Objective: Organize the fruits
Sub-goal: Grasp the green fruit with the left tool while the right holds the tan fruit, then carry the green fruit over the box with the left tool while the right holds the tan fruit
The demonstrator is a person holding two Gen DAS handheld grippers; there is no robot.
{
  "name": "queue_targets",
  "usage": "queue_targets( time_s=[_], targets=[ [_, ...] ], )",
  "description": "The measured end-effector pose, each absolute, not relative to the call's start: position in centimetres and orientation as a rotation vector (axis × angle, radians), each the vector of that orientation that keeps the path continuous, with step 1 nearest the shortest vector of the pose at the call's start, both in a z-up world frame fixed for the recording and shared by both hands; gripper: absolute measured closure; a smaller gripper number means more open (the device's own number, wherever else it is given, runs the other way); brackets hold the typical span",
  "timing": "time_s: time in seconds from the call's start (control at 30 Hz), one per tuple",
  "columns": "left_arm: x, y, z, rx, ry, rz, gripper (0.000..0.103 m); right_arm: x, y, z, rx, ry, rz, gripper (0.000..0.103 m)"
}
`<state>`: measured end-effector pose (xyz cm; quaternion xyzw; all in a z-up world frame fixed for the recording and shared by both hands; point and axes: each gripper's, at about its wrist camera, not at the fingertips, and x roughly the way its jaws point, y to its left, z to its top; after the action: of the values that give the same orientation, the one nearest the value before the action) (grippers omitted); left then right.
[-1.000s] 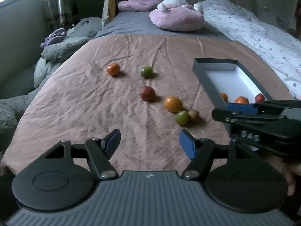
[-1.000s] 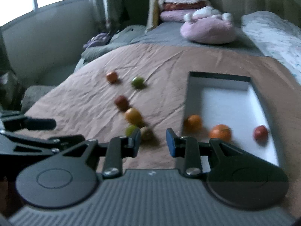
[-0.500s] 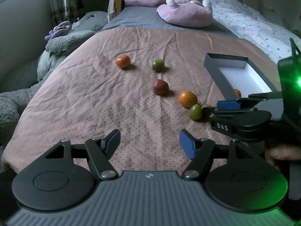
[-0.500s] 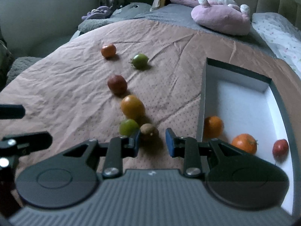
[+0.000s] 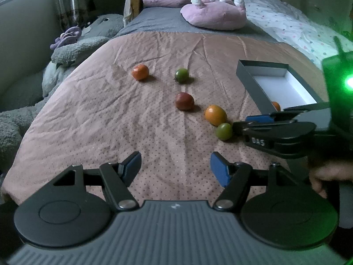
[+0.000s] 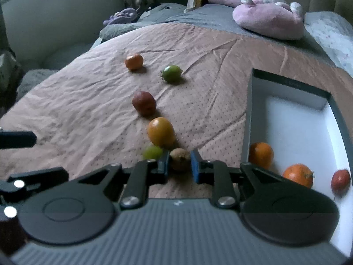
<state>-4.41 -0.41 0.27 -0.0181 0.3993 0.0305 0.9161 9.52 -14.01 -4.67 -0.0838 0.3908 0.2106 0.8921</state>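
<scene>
On the pink bedspread lie an orange mandarin (image 5: 140, 72), a green tomato (image 5: 182, 75), a dark red fruit (image 5: 184, 101), a yellow-orange fruit (image 6: 161, 131) and a small green fruit (image 6: 152, 152). My right gripper (image 6: 179, 163) is low on the spread, its blue pads closing onto both sides of a small brown fruit (image 6: 179, 156). The grey box (image 6: 248, 119) to its right holds an orange (image 6: 261, 154), a mandarin (image 6: 299, 175) and a red fruit (image 6: 340, 181). My left gripper (image 5: 175, 165) hangs open and empty over the near spread.
A pink plush cushion (image 5: 215, 14) and stacked pillows lie at the far end of the bed. Grey plush toys (image 5: 77, 46) line the left edge. A dotted white quilt (image 5: 293, 28) lies to the right. A person's hand (image 5: 326, 176) holds the right gripper.
My right gripper moved forward and down to the brown fruit, and its jaws narrowed onto it. The left gripper stayed open and nearly still.
</scene>
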Motion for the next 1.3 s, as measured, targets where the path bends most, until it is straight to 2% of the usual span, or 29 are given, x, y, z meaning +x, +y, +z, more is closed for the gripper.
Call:
queue_targets(
  time_s=[0.33,0.8,0.87,0.93,1.0,1.07,1.1,1.3],
  targets=[
    [-3.5,-2.7,-0.8,-0.004,0.812,0.009,0.029,5.3,-17.2,-0.6,-0.108,0.73,0.398,0.079],
    [3.1,-6.6,-3.3,0.008,0.813,-0.03,0.031,1.6,-22.0,4.8,-0.006,0.64,0.362,0.08],
    [3.9,-6.8,-3.9,0.018,0.822,-0.024,0.038,1.4,-22.4,5.1,0.006,0.635,0.362,0.08],
    [4.3,-6.6,-4.4,0.017,0.839,-0.029,0.055,1.2,-22.5,5.3,0.011,0.627,0.36,0.08],
    [4.6,-6.4,-4.9,0.004,0.864,-0.032,0.063,1.1,-22.7,5.5,0.013,0.622,0.361,0.08],
    [4.5,-6.4,-5.2,0.018,0.859,-0.033,0.067,1.0,-22.7,5.7,0.014,0.614,0.359,0.08],
    [4.3,-6.3,-5.2,0.022,0.856,-0.038,0.072,1.0,-22.8,5.8,0.017,0.613,0.358,0.08],
    [3.8,-5.9,-4.7,0.012,0.854,-0.027,0.075,0.6,-22.9,6.1,0.016,0.604,0.357,0.08]
  ],
)
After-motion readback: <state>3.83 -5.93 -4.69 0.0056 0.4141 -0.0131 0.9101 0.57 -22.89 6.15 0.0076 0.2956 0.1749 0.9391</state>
